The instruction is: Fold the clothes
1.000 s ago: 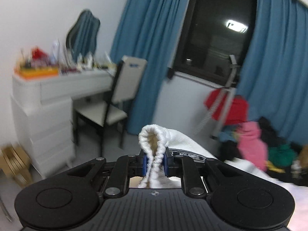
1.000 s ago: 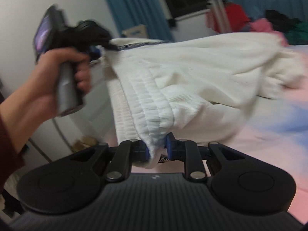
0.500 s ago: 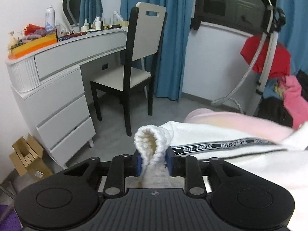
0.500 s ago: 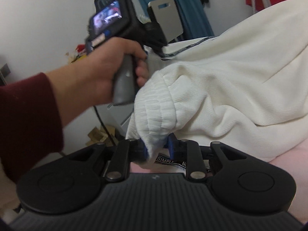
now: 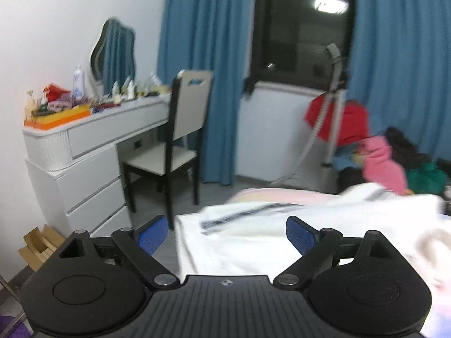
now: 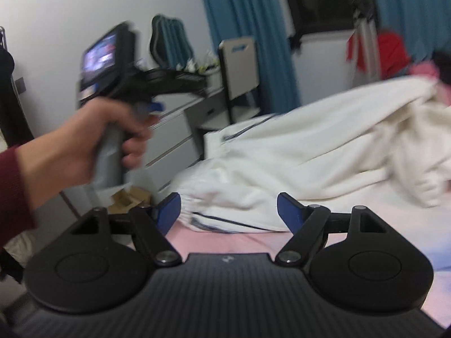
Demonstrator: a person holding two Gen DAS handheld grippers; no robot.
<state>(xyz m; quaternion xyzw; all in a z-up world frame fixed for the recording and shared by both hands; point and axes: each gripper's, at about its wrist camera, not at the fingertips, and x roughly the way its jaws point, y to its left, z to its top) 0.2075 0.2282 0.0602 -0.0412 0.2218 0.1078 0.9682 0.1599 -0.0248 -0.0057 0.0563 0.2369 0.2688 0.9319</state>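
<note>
Both tools stand with their blue-padded fingers spread wide and nothing between them. The left gripper (image 5: 227,233) hovers over the near-left corner of the bed (image 5: 282,193), its pads clear of the cloth. The right gripper (image 6: 228,211) is likewise wide apart and empty, held low over the pink sheet.

The white sweatpants (image 6: 296,157) lie spread on the bed, free of both tools. The ribbed elastic waistband sits at the near-left edge, just beyond the right gripper's fingertips, and a dark striped trim runs along the side seam. The fabric bunches into folds toward the far right.

In the right wrist view, the person's left hand (image 6: 93,138), in a dark red sleeve (image 6: 14,191), grips the handle of the left tool up and to the left of the garment; this part is motion-blurred.

Beyond the bed, on the left, stand a white dresser (image 5: 84,163) with clutter on top and a chair (image 5: 174,146). Blue curtains (image 5: 208,56) frame a dark window, and a pile of coloured clothes (image 5: 380,152) sits at the far right.
</note>
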